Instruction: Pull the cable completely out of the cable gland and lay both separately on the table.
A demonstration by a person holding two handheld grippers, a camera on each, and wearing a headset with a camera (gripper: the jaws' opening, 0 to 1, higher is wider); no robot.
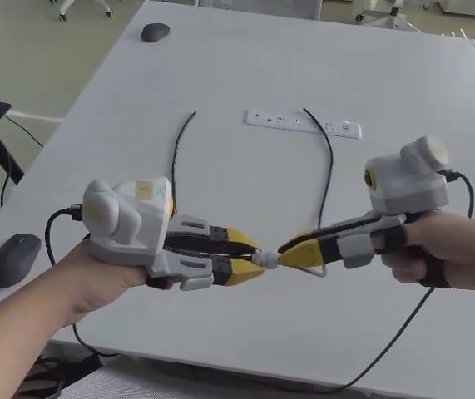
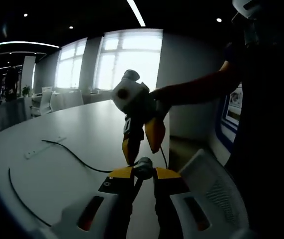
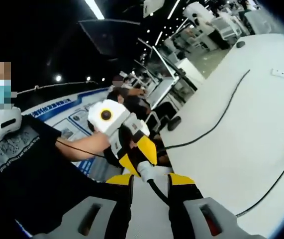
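Two grippers: left gripper [image 1: 255, 258], right gripper [image 1: 285, 254]. One cable gland [image 1: 264, 258]. Two black cables on the table [image 1: 387, 66]: cable [image 1: 327, 166] mid-table, second cable [image 1: 177, 154] nearer the left edge. One white power strip [image 1: 304, 123]. Two dark mice: far mouse [image 1: 155, 32] at a corner, near mouse [image 1: 14, 258] at the left edge.

Left gripper [image 1: 256, 258], pinching the cable gland [image 1: 264, 258], faces right gripper [image 1: 285, 249] — tip to tip.
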